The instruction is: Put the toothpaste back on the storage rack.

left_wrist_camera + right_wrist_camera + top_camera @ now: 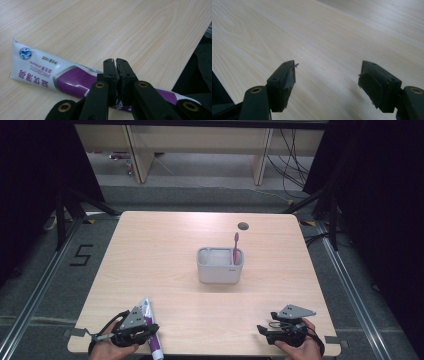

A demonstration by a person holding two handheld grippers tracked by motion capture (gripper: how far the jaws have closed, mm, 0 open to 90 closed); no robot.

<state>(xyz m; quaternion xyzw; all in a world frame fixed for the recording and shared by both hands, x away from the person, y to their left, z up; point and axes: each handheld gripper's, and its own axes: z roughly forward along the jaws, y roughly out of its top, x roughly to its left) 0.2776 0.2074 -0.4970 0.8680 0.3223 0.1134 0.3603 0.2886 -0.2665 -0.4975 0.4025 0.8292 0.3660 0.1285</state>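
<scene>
Two grippers near desk (165,240) edge: your left gripper (116,61) clamped on toothpaste tube (50,75), right gripper (327,75) apart, empty. Toothbrush (235,247) already in holder (219,272); tube not yet moved.

The middle of the toothpaste tube (45,72) was hidden behind the left gripper (116,62) — whether it was actually pinched could not be told; its cap end was cut off by the high view's bottom edge.

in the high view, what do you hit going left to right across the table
left gripper shut on the toothpaste tube → grey holder with a pink toothbrush standing in its right compartment → right gripper, jaws open on nothing
</scene>
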